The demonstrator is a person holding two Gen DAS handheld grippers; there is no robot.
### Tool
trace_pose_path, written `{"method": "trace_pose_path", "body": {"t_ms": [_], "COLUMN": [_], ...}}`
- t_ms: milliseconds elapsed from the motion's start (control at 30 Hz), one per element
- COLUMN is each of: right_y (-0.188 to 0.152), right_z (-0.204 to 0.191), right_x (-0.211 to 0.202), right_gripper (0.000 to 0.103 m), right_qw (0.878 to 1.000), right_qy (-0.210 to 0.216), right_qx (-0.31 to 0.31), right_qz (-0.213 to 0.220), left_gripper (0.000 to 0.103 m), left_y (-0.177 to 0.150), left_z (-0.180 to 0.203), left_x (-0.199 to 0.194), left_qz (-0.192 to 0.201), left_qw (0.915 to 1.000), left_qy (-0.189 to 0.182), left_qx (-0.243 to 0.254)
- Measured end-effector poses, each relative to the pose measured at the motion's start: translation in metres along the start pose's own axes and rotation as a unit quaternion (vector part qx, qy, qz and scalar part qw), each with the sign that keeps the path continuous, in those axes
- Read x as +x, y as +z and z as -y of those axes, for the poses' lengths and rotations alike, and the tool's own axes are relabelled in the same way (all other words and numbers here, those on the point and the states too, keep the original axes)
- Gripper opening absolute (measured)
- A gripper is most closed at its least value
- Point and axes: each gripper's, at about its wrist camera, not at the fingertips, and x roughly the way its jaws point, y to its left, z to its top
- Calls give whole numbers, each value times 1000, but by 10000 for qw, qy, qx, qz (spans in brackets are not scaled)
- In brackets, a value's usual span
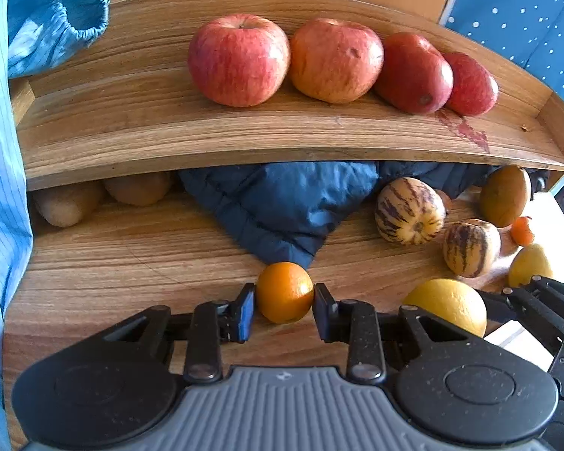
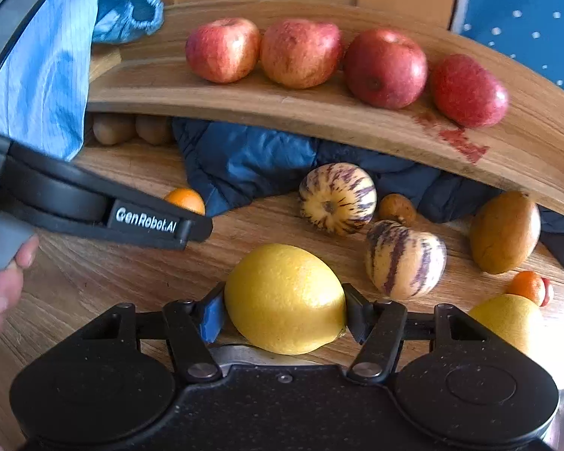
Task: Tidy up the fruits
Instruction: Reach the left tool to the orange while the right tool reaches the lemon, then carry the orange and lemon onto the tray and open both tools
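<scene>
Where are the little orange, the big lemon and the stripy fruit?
orange [image 1: 285, 292], left wrist view, middle of its peel.
lemon [image 2: 285, 298], right wrist view, middle of its yellow skin.
stripy fruit [image 2: 337, 197], right wrist view, near its stem end.

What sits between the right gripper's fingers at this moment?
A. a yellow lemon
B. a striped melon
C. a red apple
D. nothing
A: in the right wrist view the right gripper has a finger against each side of the yellow lemon, while the red apples sit on the upper shelf.
</scene>
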Motion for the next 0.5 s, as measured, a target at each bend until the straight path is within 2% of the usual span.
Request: {"method": "trace_pose_path", "body": {"t_ms": [200,500], "right_y": [-9,-51], "right_z": [15,52], "right_x": [-29,-77], "right_gripper": [64,64], "right_qw": [9990,9937], "right_qy": [-134,-732], "right_qx": [194,672], "right_qz": [390,518], "left_gripper": [35,35], "left_y": [1,3], "left_z": [21,81], "left_x": [-11,-23], "left_qz": [115,193], "left_qw": [9995,9945], "left_qy": [-188,-631], "left_qx": [222,808]}}
